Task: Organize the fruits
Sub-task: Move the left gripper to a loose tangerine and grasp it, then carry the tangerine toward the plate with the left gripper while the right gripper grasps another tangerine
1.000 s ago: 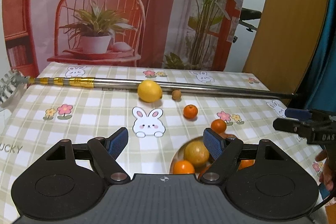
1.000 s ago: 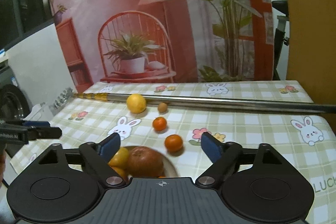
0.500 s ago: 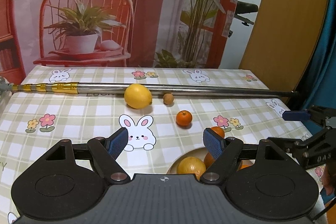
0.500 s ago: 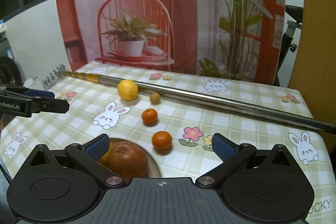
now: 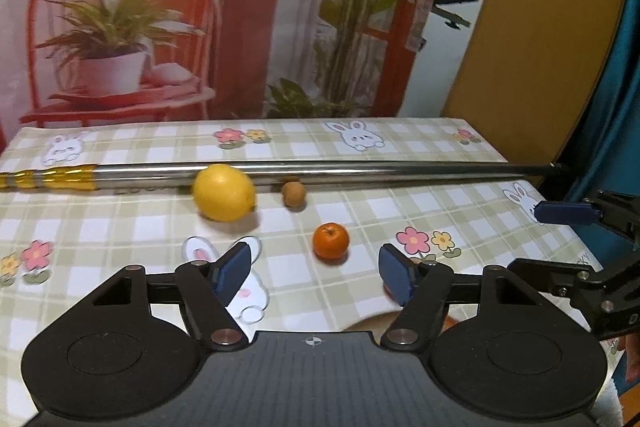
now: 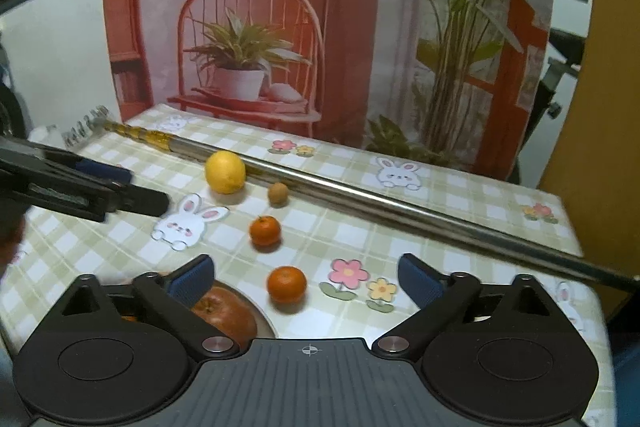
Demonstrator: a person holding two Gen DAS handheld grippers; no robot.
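My left gripper (image 5: pixel 314 269) has its jaws apart and closing on nothing, a mandarin (image 5: pixel 330 240) lying just beyond them. My right gripper (image 6: pixel 306 281) is also closing empty around a second mandarin (image 6: pixel 287 284), pads clear of it, with an apple (image 6: pixel 226 313) in the plate (image 6: pixel 267 322) near-left. Farther off, a lemon (image 5: pixel 224 192) and a small brown fruit (image 5: pixel 293 193) rest against the metal pole (image 5: pixel 360 169).

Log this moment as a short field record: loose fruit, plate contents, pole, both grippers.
loose fruit: lemon, small brown fruit, far tangerine, near tangerine, all on the tablecloth
plate: plate holds an apple; the rest is hidden
pole: metal pole lies across the table behind the fruit
left gripper: closing, nothing between the fingers
right gripper: closing, nothing gripped
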